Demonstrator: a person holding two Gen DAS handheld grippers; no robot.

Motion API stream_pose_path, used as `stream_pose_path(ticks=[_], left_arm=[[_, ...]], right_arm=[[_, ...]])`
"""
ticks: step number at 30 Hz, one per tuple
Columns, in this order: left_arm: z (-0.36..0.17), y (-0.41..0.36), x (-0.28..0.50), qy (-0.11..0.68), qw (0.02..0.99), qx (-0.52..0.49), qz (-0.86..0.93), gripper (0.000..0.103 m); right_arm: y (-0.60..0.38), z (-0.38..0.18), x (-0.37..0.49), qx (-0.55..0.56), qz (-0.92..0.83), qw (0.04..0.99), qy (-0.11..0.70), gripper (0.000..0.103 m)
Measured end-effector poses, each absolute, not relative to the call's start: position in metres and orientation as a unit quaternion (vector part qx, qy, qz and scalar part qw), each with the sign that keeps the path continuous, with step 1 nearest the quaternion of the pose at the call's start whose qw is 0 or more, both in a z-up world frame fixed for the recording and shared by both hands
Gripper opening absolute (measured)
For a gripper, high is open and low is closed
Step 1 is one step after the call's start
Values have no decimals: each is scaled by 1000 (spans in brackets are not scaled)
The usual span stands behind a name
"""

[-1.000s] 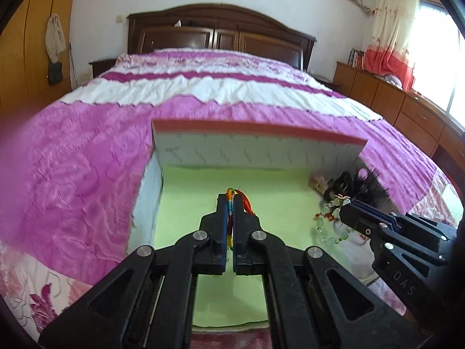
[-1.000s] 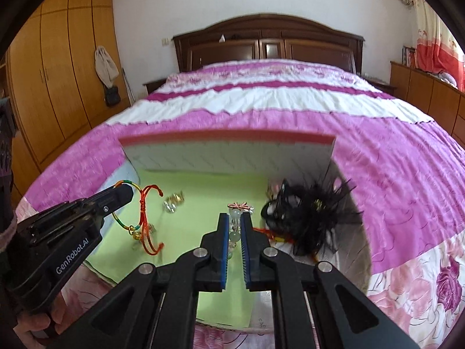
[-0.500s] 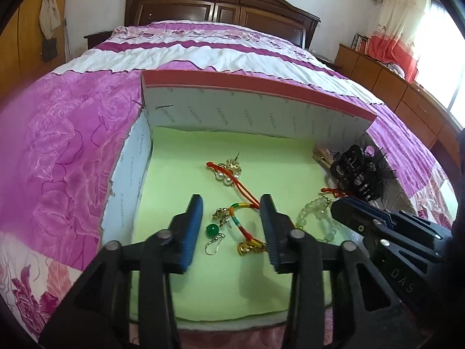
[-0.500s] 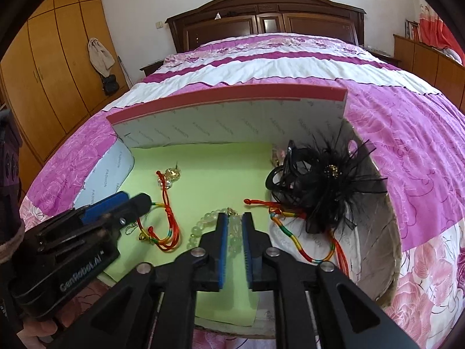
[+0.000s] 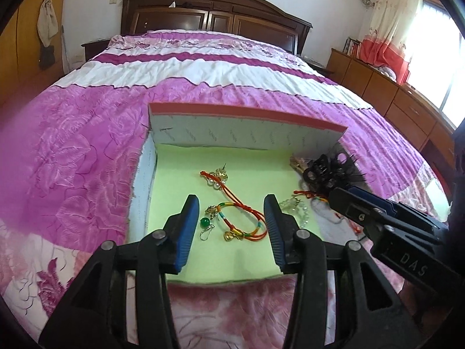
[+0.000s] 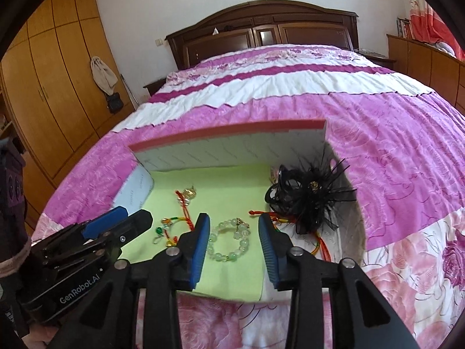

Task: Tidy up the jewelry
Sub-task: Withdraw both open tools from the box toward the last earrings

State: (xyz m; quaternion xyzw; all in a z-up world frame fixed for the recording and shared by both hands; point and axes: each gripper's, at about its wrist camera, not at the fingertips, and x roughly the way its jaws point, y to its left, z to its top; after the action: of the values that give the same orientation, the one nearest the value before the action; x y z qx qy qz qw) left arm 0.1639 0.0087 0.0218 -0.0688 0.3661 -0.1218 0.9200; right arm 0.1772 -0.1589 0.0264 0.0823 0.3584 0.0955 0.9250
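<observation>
Half hidden behind the right gripper (image 5: 341,200) in the left wrist view: pale bead bracelet (image 6: 229,240) and a red cord; small gold clip at the tray's far right corner too blurred to name. Counted on the green tray floor (image 5: 232,160): two corded bracelets, one bead bracelet, one green-stone earring (image 5: 205,223), one pearl earring (image 5: 217,178), one black feather hairpiece (image 6: 308,195). Left gripper (image 5: 231,224) angled down over the multicolour cord bracelet (image 5: 242,224), jaws opening, nothing pinched. Right gripper likewise tilted down, jaws opening, bead bracelet lying loose below between them.
</observation>
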Motion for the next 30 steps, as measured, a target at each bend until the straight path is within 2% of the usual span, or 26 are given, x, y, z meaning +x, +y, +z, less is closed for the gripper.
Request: stream_pose_path(ticks=[17,30], left_arm=[[50,27,110,363,921,-84,-114,40],[57,28,70,371,919,-67,-115,41]], right_arm=[[-171,72,109,96,109,927,347,41],[-187,72,64,86,108,913,384,42]])
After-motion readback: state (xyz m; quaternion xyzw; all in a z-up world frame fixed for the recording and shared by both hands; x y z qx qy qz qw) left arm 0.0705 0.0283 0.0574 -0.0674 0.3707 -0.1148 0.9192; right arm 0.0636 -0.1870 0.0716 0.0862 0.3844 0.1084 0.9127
